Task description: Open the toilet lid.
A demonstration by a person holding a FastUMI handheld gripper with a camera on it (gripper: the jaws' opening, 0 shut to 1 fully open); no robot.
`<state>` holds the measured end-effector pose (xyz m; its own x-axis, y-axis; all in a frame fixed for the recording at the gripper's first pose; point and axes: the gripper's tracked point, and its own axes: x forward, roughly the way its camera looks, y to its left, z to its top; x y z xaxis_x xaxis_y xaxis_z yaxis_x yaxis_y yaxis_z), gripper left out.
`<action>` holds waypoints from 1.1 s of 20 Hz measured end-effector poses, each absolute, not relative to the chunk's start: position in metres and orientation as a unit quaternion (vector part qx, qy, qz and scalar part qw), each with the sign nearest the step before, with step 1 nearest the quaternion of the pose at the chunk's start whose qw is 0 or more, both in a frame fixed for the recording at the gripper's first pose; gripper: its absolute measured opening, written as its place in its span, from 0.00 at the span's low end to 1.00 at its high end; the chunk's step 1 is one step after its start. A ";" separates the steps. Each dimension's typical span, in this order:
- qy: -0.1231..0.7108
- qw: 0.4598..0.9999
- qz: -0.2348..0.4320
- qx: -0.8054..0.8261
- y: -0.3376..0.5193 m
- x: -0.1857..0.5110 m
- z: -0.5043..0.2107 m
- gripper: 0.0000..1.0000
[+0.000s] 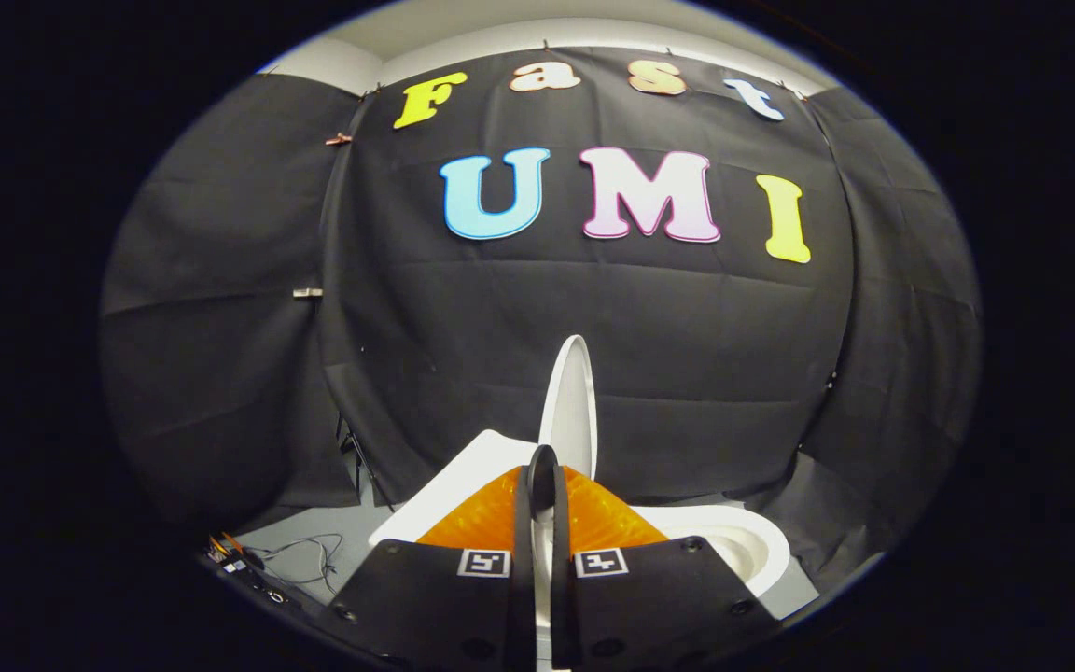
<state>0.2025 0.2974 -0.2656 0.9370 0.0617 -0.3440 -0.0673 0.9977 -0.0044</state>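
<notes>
Fingers [545, 467] pinching the lid [570, 401] edge-on: both pressing near its lower edge, w/ the rest of the lid rising past the tips toward 12 o'clock. Lid standing close to upright, seen side-on as a thin white blade against the black cloth wall. Likely holding it this way to swing it back on the hinge; a grip on the thin rim giving leverage w/o touching the bowl.

Bowl [733, 546] lying open at approx 4 o'clock from the fingertips, rim and hollow showing, so the opening looking nearly done; lid probably needing only a last push back to rest on its own. Risk: letting go too early, lid dropping fwd again.

White flat part, prob. tank top or seat base [463, 476], sitting at approx 10 o'clock from the tips; cannot tell which.

Cables [309, 551] trailing on the grey floor [351, 537] at approx 8 o'clock, well apart from the toilet.

Writing: two small square black-and-white marker tags [483, 562] on the gripper body, just behind the fingers at 7 and 5 o'clock; pattern only, no readable text. No brand visible on the toilet.
</notes>
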 end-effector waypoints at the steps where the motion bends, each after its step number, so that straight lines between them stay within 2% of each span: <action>1: 0.176 0.984 0.037 -0.013 0.304 0.203 -0.266 0.11; 8: 0.180 0.982 0.050 -0.025 0.331 0.201 -0.272 0.11; 9: 0.180 0.982 0.050 -0.017 0.330 0.199 -0.272 0.17; 13: 0.179 0.982 0.050 0.006 0.322 0.187 -0.258 1.00; 14: 0.175 0.983 0.050 0.008 0.319 0.187 -0.253 0.98; 22: 0.130 0.989 0.067 0.027 0.266 0.153 -0.172 0.98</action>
